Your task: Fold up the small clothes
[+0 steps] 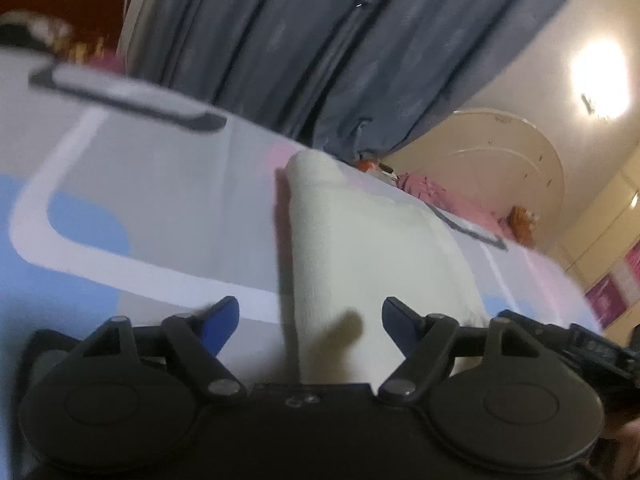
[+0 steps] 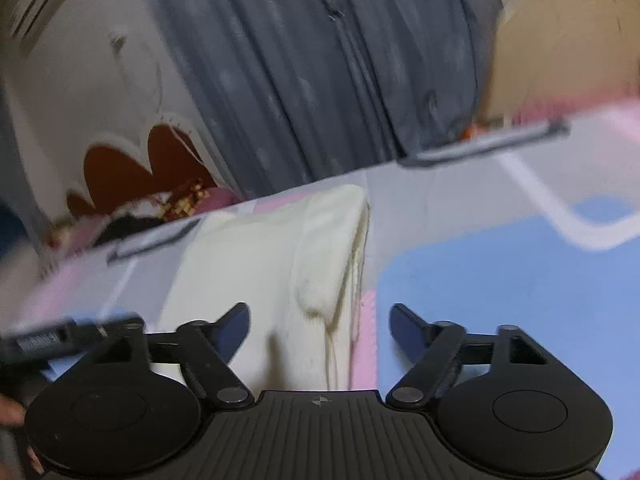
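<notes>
A small cream-white garment [image 1: 360,248] lies folded into a long strip on the patterned bed sheet [image 1: 160,184]. My left gripper [image 1: 310,322] stands open just above its near end, blue fingers apart, nothing pressed between them. In the right wrist view the same cream garment [image 2: 280,256] lies ahead, its thick folded edge on the right side. My right gripper [image 2: 320,326] is open over the garment's near end, with both fingers clear of the cloth. Both views are blurred and tilted.
The sheet [image 2: 480,280] has blue, pink and white patches. Grey-blue curtains [image 1: 300,48] hang behind the bed. A pink cloth [image 1: 424,188] and an orange item lie near the cream headboard [image 1: 500,152]. The other gripper [image 2: 44,344] shows at the left edge.
</notes>
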`<state>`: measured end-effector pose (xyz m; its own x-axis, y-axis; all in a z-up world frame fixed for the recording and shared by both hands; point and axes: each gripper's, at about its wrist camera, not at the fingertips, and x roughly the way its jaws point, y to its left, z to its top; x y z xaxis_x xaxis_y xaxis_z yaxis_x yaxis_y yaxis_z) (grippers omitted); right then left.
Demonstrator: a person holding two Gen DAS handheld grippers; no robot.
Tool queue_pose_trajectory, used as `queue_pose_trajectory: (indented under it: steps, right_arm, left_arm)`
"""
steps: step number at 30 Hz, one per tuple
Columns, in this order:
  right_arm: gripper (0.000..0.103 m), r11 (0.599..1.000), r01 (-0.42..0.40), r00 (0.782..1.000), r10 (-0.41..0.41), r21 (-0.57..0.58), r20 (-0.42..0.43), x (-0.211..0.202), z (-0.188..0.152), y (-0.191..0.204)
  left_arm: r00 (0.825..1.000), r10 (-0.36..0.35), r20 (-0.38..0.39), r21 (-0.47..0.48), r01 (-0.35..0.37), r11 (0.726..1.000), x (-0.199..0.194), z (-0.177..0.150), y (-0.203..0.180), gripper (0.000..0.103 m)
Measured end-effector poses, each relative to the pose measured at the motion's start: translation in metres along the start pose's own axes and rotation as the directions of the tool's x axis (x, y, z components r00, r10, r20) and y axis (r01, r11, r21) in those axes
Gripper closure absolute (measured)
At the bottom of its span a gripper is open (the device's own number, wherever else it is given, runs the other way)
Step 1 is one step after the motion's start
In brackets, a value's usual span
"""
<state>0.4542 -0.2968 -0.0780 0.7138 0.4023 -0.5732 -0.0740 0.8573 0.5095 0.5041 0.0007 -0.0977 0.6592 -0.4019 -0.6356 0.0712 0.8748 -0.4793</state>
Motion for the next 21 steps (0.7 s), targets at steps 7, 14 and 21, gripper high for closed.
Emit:
queue_pose_trajectory:
  steps: [7, 14, 21]
  right_arm:
    - [0.029, 0.977, -0.094, 0.992, 0.108, 0.19, -0.069, 0.028, 0.013, -0.045]
    - [0.032, 0.991, -0.093, 0.988, 0.103, 0.093, -0.117, 0.036, 0.016, -0.024]
    - [0.07, 1.0, -0.021, 0.994, 0.018, -0.018, -0.11, 0.04, 0.011, 0.007]
  left_arm:
    - [0.995, -0.072, -0.074, -0.055, 0.068, 0.996, 0.025, -0.001, 0.011, 0.03]
    - [0.995, -0.004, -0.1, 0.044, 0.009, 0.999, 0.043, 0.008, -0.009, 0.029]
    - [0.994, 0.02, -0.103, 0.157, -0.004, 0.988, 0.052, 0.011, -0.041, 0.071]
